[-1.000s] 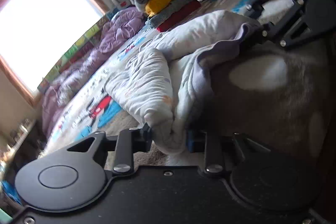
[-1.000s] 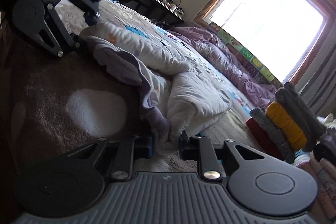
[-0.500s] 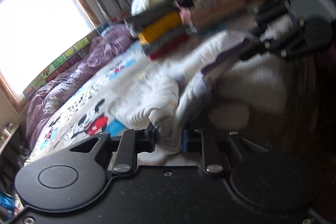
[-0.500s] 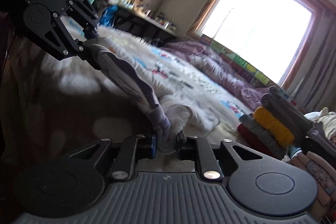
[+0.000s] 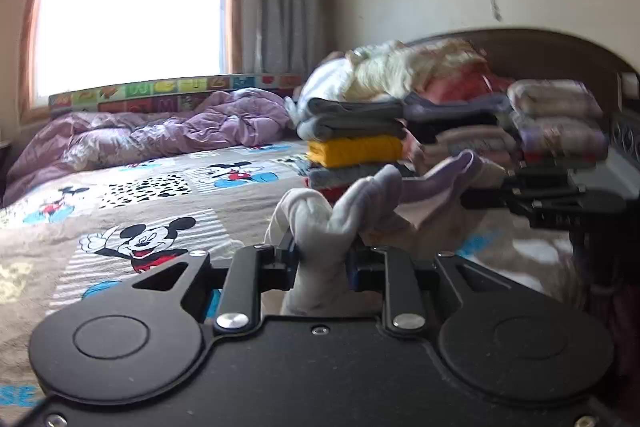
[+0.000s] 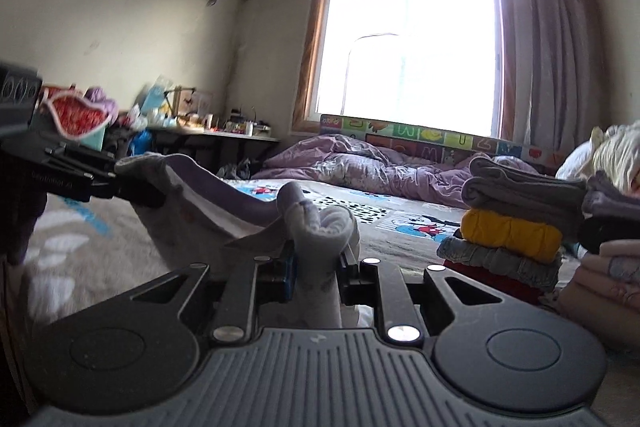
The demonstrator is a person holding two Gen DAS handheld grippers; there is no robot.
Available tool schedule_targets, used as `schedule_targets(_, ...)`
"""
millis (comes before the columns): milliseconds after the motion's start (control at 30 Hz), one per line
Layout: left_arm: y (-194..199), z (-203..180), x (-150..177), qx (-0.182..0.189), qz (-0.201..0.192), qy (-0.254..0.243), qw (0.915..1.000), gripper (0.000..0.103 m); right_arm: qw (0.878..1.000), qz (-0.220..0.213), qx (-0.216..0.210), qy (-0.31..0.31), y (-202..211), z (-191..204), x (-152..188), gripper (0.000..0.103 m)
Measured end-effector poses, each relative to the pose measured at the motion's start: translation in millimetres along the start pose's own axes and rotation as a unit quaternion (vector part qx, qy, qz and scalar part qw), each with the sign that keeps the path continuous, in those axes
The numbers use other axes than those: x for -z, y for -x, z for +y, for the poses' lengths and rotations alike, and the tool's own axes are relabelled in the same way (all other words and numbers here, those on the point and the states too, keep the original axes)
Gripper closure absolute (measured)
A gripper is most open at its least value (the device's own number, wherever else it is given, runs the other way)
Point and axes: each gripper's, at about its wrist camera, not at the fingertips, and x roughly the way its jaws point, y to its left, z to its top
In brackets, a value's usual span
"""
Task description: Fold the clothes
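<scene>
Left gripper: closed down on a bunched corner of the pale garment; cloth bulges up and over between the two fingers, so no gap shows.
Garment position: lifted clear of the bed, strung between the two tools; the slack middle sags in a shallow curve and shows a lilac inner face.
Long axis: runs from one grip to the other, roughly crosswise to both cameras; each gripper holds one end, so neither is nearer the cloth than the other.
Right gripper: likewise clamped on a wad of the same garment, fingers pressed into the fabric on both sides.
Deciding relation: the held edge hangs above the brown plush blanket, which lies in front of and below both tools; I judge the next move must bring the two held ends together or lay the span flat there.
Fabric: soft, thin knit, white-grey outside, limp and creasing easily; likely to slump once tension eases.
Bed cover: cartoon-mouse sheet, flat, printed in panels.
Purple duvet: crumpled under the window.
Folded stack: grey, yellow, denim and red pieces, squared and layered, off to the right gripper's side, well apart from the hanging cloth.
</scene>
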Motion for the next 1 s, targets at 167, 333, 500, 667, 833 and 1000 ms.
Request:
schedule_targets(167, -27, 25, -5, 0.005, -0.005, 0.052, 0.9986, 0.081, 0.998, -0.002, -0.005, -0.062, -32, -29, 0, 0.081)
schedule_targets(333, -51, 51, -3, 0.009, -0.001, 0.117, 0.9931, 0.081, 0.992, -0.004, -0.022, -0.124, -68, -52, 0, 0.081)
schedule_targets(500, -69, 68, -1, 0.016, 0.006, 0.163, 0.9864, 0.081, 0.981, 0.021, -0.040, -0.187, -110, -76, 7, 0.083)
schedule_targets(667, -94, 92, -1, 0.030, 0.013, 0.197, 0.9799, 0.081, 0.967, 0.041, -0.048, -0.247, -144, -98, 13, 0.085)
schedule_targets(833, -117, 114, 4, 0.048, 0.025, 0.239, 0.9696, 0.081, 0.952, 0.059, -0.055, -0.296, -171, -119, 23, 0.086)
schedule_targets(1000, -138, 133, 7, 0.059, 0.038, 0.271, 0.9600, 0.081, 0.931, 0.071, -0.066, -0.353, -194, -137, 36, 0.086)
